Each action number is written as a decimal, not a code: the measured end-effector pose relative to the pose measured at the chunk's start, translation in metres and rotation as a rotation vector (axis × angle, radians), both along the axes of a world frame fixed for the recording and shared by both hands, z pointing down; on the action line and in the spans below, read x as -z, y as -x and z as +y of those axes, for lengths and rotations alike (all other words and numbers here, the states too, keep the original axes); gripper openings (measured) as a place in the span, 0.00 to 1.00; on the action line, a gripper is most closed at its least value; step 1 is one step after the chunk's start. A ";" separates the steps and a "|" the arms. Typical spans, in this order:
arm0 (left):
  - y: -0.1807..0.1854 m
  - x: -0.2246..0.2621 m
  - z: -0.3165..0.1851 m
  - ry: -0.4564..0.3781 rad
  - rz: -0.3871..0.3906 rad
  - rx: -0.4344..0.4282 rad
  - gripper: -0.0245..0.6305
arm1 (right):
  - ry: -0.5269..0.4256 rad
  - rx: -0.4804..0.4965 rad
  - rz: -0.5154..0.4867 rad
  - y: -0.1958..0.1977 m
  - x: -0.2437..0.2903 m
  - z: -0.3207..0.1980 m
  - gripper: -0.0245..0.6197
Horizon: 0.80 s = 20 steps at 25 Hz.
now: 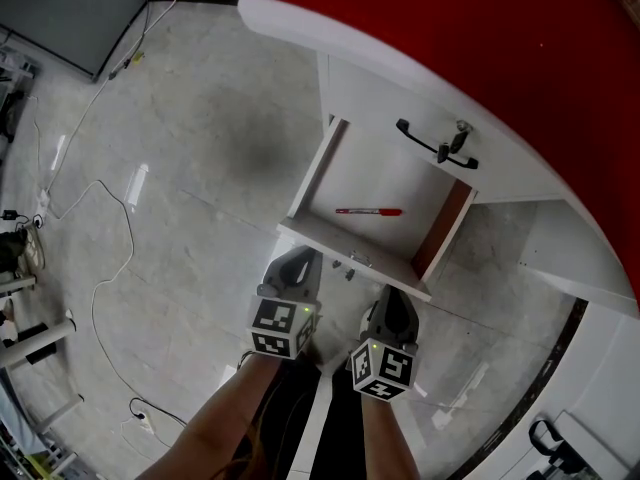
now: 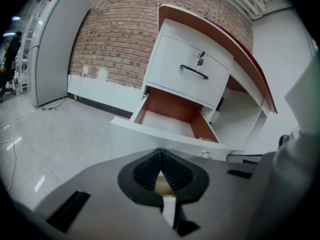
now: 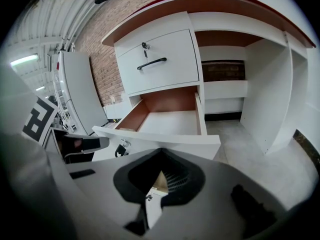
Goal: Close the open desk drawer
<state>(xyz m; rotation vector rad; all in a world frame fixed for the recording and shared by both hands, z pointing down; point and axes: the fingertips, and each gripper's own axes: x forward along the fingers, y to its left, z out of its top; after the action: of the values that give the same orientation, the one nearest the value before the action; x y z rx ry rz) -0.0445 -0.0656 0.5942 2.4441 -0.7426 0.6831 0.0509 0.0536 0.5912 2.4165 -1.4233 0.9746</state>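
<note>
Here, the white wooden desk drawer [image 1: 340, 244] with reddish-brown inner walls stands pulled well out from the white counter with a curved red top [image 1: 480, 38]. It sits directly below a shut white upper drawer [image 1: 400, 103] that carries a black bar handle [image 1: 435, 146]. A red pen [image 1: 368, 211] lies across the open drawer's pale bottom, apart from its walls.

The left hand-held gripper [image 1: 300, 260] and the right hand-held gripper [image 1: 392, 300] hover side by side over the grey tiled floor [image 1: 200, 168]. Both point at the drawer's white front panel from close by, and I cannot tell whether either touches it. A small metal lock [image 3: 122, 146] shows on that panel.

In each gripper view the ribbed black pads meet at the tips. Both jaws are pressed together with nothing between them.
</note>
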 end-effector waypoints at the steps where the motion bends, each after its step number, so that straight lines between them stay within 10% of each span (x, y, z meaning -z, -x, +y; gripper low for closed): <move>1: -0.002 0.004 -0.002 -0.004 0.009 0.001 0.04 | -0.009 -0.002 0.007 -0.002 0.005 -0.002 0.05; 20: -0.021 0.030 -0.018 -0.076 0.054 -0.031 0.05 | -0.071 0.014 0.064 -0.023 0.035 -0.022 0.05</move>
<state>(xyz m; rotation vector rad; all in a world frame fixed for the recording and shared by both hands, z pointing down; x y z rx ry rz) -0.0234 -0.0840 0.5641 2.5367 -0.7236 0.6088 0.0735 0.0312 0.5563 2.4605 -1.4746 0.8501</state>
